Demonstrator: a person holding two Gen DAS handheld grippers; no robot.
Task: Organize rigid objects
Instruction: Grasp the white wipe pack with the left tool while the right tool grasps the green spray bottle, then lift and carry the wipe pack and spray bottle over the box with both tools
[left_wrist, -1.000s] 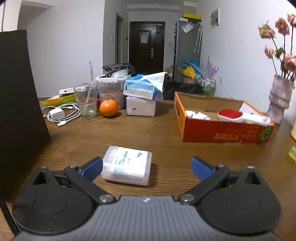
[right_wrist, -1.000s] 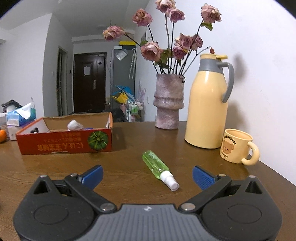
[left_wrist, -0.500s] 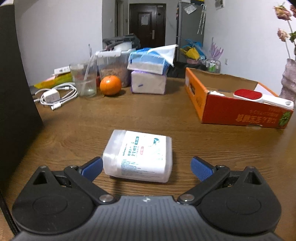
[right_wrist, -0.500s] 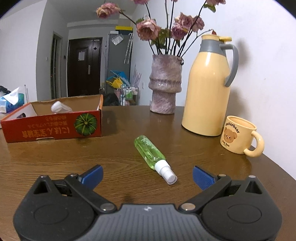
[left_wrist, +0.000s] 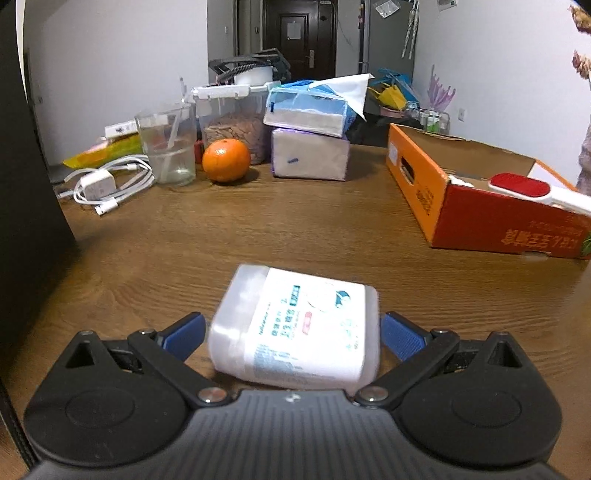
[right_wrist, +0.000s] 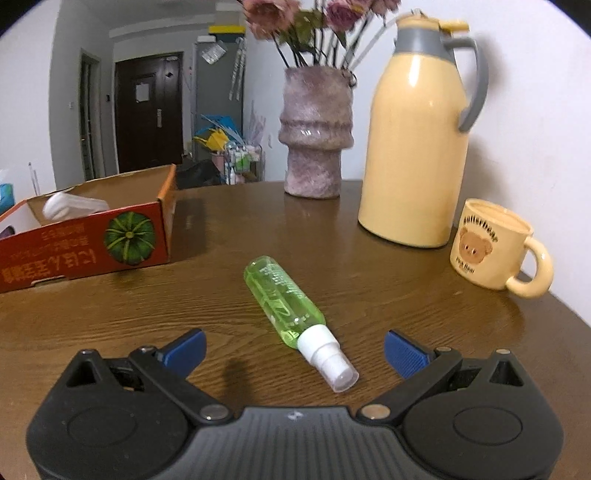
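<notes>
Left tongs (left_wrist: 291, 332) spread, apparently not touching white packet (left_wrist: 295, 328) | right tongs (right_wrist: 293, 350) spread around green spray bottle (right_wrist: 284, 295)

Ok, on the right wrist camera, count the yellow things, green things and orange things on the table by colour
Yellow: 2, the thermos jug and the bear mug.
Green: 1, the spray bottle lying flat.
Orange: 1, the cardboard box.
Total: 4.

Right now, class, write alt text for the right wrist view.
An open right hand-held gripper hovers over a wooden table, straddling a green spray bottle lying on its side. Behind stand an orange cardboard box, yellow thermos and bear mug.
</notes>
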